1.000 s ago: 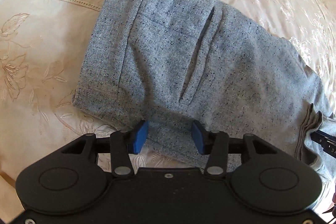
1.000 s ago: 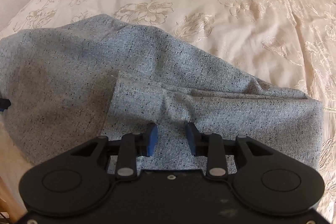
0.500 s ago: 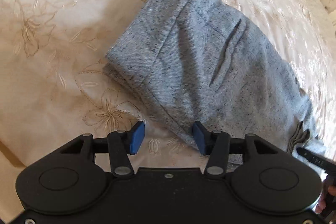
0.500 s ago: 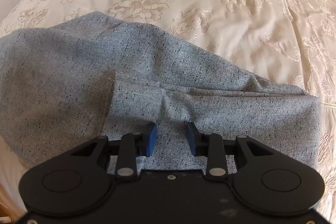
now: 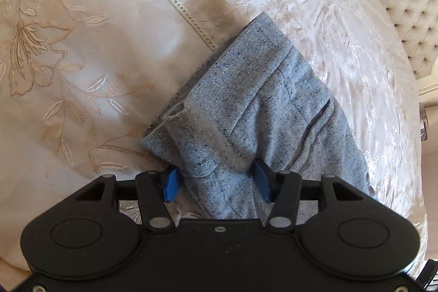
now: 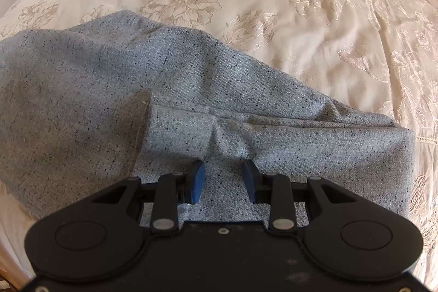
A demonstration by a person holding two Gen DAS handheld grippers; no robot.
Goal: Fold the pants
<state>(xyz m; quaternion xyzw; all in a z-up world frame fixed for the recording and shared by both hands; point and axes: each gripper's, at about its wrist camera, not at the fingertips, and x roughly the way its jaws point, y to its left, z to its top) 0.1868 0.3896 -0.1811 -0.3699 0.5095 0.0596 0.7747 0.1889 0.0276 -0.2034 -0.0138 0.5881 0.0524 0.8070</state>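
Pants look soft, thick, limp; I take the layered waistband corner, which sits between my left claw's parted pads, right claw apart over cloth.

R gripper jaws apart w/ folded grey pants between them, on floral bedspread.

Left gripper: matte black plastic body, two raised round discs on rounded lobes, triangular cutouts beside the finger arms, silver pivot pins and small silver screws, bright blue pads on the fingertips. Right gripper: same black housing, discs, cutouts and silver pins, darker blue pads; faint dusty smudges on its lower deck.
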